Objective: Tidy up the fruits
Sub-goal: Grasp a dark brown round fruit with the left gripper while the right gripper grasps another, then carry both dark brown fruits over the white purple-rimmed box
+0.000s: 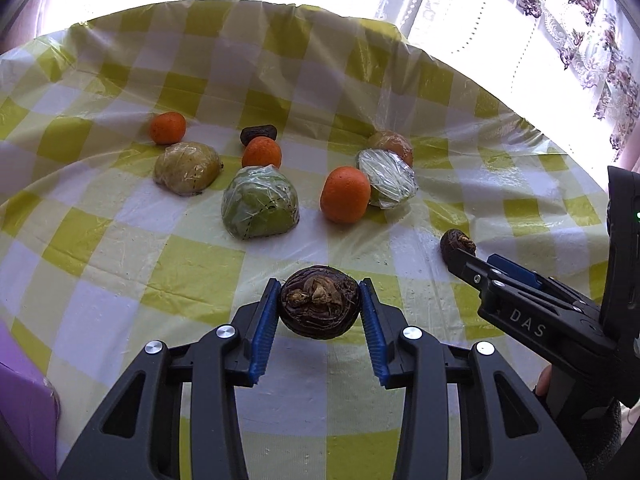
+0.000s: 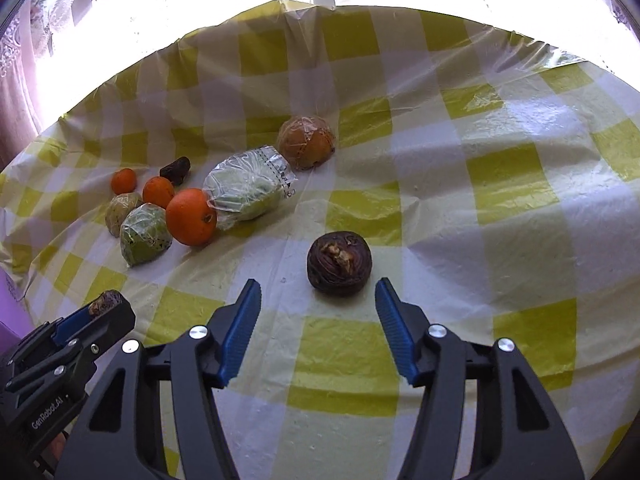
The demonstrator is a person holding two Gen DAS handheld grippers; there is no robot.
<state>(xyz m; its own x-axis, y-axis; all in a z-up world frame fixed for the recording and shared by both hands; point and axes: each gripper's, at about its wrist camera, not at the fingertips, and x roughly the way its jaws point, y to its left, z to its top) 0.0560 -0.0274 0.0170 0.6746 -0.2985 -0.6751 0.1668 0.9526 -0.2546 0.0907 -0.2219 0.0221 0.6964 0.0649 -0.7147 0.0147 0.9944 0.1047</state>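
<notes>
The left gripper (image 1: 320, 307) clamps a dark brown water chestnut (image 1: 319, 300) at lower centre; the right gripper (image 2: 318, 312) gapes wide, empty, another water chestnut (image 2: 339, 263) just beyond its fingertips on the checked tablecloth (image 2: 500, 184)

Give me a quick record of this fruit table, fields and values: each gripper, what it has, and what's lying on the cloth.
left gripper: shut on a dark brown water chestnut
right gripper: open, fingers apart, holding nothing
ahead of right gripper: second dark chestnut lying on the cloth, just beyond the fingertips
surface: yellow and white checked tablecloth
oranges: three bare, the largest nearest
wrapped fruit: four in clear film, including a green one
other: small dark piece at the back
</notes>
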